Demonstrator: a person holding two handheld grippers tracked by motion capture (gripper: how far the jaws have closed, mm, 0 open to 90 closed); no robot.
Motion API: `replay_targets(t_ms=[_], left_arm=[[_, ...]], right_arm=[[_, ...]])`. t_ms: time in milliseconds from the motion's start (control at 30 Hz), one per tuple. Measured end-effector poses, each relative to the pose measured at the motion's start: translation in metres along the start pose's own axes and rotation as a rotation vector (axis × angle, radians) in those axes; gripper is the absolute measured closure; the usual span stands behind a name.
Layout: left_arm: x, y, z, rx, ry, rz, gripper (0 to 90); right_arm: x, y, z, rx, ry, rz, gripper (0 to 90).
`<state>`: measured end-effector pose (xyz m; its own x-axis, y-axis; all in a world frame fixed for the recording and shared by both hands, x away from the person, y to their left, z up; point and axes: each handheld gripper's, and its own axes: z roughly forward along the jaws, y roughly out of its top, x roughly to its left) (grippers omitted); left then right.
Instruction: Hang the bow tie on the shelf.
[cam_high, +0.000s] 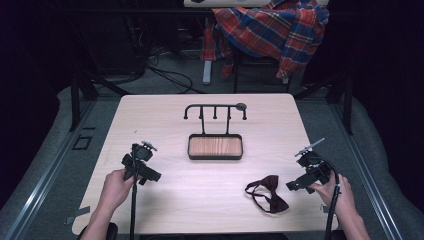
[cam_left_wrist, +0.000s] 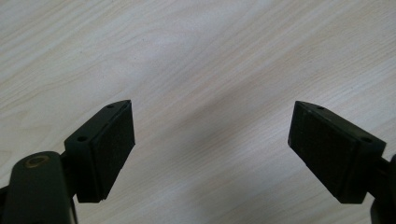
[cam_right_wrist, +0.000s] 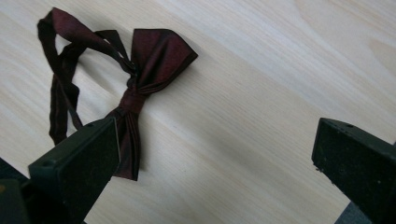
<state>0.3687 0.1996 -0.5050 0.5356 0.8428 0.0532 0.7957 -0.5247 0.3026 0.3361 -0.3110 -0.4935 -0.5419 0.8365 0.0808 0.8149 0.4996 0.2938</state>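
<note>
Near right tongs (cam_right_wrist: 215, 158), dark red bow tie (cam_right_wrist: 140, 88), strap looped

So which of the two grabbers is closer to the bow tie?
The right gripper, beside the dark red bow tie. The left gripper sits far across the table.

The person's forearms are bare, with no sleeve and no glove on either hand. Each hand carries a black two-jaw tool: the left gripper (cam_high: 141, 162) and the right gripper (cam_high: 311, 172) are blocky, matte black frames with a small grey plate on top. A black cable trails from each back past the wrist. In the gripper views the jaws are flat black wedges faced with dull, finely textured black pads (cam_left_wrist: 112, 144), with small round screw holes along their edges.
</note>
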Motion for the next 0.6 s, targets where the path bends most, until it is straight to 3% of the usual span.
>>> replay_targets(t_ms=[33, 67, 133, 433, 567, 600], left_arm=[[0.000, 0.000, 0.000, 0.000, 0.000, -0.001, 14.7], [0.000, 0.000, 0.000, 0.000, -0.001, 0.000, 14.7], [0.000, 0.000, 0.000, 0.001, -0.002, 0.002, 14.7], [0.001, -0.001, -0.001, 0.003, -0.003, 0.001, 14.7], [-0.001, 0.000, 0.000, -0.001, -0.003, 0.001, 14.7], [-0.001, 0.000, 0.000, -0.001, -0.003, 0.002, 14.7]], right_arm=[[0.003, 0.000, 0.000, -0.015, 0.003, 0.008, 1.0], [0.002, 0.001, -0.002, 0.009, -0.016, -0.030, 1.0], [0.006, 0.001, 0.000, -0.025, 0.003, -0.013, 1.0], [0.017, 0.008, 0.006, 0.003, 0.050, -0.074, 0.7], [0.025, 0.011, 0.010, 0.015, 0.044, -0.101, 0.8], [0.028, 0.011, 0.013, -0.016, 0.039, -0.097, 1.4]])
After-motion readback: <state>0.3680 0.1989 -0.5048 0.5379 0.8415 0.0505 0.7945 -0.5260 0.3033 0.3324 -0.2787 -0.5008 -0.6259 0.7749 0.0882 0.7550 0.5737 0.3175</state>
